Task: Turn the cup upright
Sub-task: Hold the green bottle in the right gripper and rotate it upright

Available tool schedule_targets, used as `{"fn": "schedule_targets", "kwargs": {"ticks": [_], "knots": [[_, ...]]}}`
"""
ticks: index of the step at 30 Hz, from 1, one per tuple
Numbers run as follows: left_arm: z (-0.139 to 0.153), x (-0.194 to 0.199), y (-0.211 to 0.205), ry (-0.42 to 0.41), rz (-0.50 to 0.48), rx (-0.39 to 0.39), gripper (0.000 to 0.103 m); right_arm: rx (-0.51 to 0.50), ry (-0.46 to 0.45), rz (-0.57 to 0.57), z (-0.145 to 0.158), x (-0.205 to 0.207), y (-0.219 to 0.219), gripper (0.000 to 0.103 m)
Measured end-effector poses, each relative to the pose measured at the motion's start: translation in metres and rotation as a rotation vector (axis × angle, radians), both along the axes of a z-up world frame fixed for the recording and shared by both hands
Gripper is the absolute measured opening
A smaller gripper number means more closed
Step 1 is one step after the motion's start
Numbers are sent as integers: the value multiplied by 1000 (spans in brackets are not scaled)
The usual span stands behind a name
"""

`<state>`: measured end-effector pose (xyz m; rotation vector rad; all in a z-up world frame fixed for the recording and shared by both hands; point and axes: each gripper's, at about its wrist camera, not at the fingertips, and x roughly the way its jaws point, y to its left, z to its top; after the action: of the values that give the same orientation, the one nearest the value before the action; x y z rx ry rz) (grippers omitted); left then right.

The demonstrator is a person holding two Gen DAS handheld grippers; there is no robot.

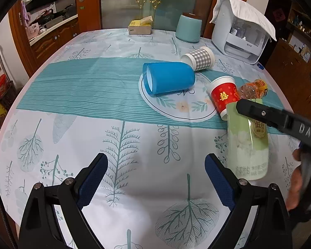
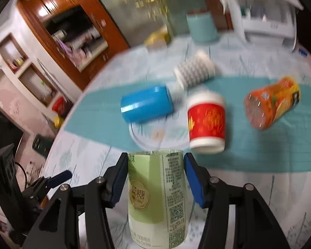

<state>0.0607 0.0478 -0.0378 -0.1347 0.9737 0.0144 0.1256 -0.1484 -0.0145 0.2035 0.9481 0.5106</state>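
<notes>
step: we're turning green cup upright w/ right hand-held gripper | pads either side of cup, contact unclear, can't tell if clamped | cup just in front of red cup, over counter | left hand-held gripper spread apart, idle | tip: we'd squeeze mid-body, rotate slow, set base flat, clear of red cup

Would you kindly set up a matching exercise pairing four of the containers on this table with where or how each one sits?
Things:
1. blue cup
2. checked cup
3. green bottle
4. red cup

States:
A. between the right gripper's jaws
B. on its side on the round emblem
C. on its side, behind the blue cup
D. tipped over beside the orange bottle

Pairs: 1-B, 2-C, 3-A, 4-D
</notes>
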Motion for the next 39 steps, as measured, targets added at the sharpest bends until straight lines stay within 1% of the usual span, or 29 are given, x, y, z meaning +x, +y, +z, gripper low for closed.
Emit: {"fn": "schedule_targets", "kwargs": {"ticks": [1,6,8,12,16,20,23,27,29,34,36,39], "knots": [[0,0,0,-1,4,3,94,8,-46,-6,-2,-3,-1,54],[-2,-1,3,5,12,6,94,29,-294,-89,-11,-20,-7,53],[-2,-2,3,-1,16,12,94,-3,-413,-110,-16,-31,-3,53],[-3,-4,5,-1,20,15,94,-49,-511,-135,-23,-48,3,53],[-5,-5,4,0,20,10,94,-81,-507,-142,-20,-60,4,55],[-3,-8,1,-8,11,11,94,-98,-471,-142,-20,-75,-2,56],[-1,-11,-2,-16,1,12,94,-89,-403,-149,-26,-84,-10,56],[2,-15,-8,-23,-10,18,94,-59,-376,-140,-29,-98,-16,55],[4,-18,-10,-28,-16,18,94,-47,-366,-136,-25,-99,-15,54],[5,-20,-14,-23,-35,5,94,-11,-380,-119,-8,-102,-13,54],[2,-18,-16,-5,-67,-14,94,-5,-375,-104,-2,-101,-13,54],[-2,-14,-23,20,-152,-43,93,-2,-367,-93,4,-99,-11,56]]}}
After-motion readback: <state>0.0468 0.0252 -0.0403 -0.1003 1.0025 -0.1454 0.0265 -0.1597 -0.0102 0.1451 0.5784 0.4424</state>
